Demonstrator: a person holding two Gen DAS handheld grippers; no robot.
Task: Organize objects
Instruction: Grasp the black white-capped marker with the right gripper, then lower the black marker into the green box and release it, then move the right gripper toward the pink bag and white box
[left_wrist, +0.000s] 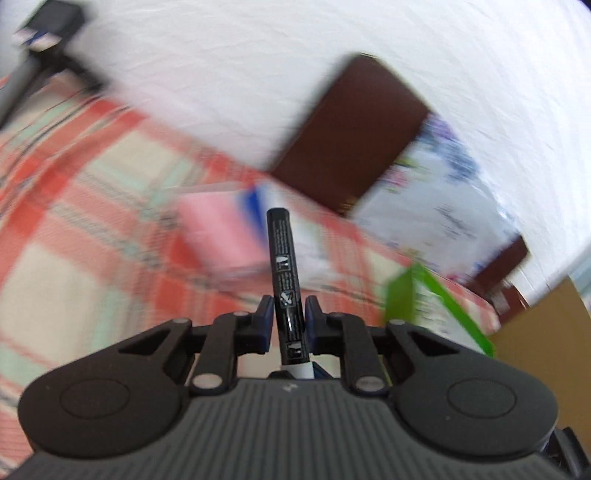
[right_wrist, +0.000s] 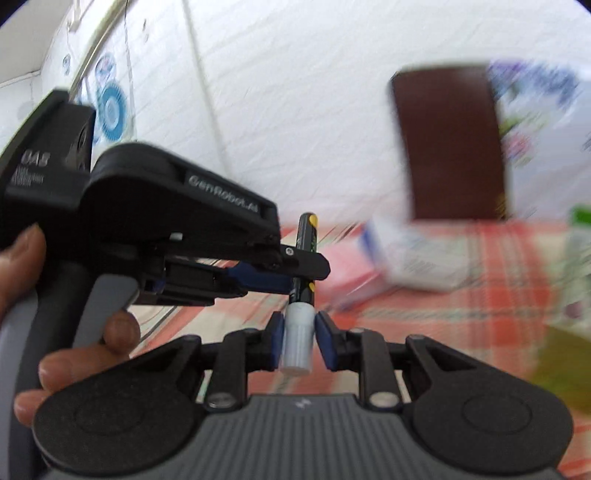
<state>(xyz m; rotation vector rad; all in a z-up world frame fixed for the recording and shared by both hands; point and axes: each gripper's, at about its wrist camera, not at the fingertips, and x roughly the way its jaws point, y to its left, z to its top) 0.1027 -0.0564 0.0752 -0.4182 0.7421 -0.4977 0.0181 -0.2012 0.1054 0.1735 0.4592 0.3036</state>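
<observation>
Showing marker (right_wrist: 300, 295) cap betw. right gripper (right_wrist: 299, 341) fingers; hidden left-view.

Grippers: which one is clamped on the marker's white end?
The right gripper pinches the white end of the marker; the left gripper holds its black barrel instead.

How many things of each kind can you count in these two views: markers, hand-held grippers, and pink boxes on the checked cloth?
Black marker with a white cap: 1
Hand-held gripper: 2, the left hand-held gripper and the right hand-held gripper, both on the marker
Flat pink box on the red checked cloth: 1
Total: 4
</observation>
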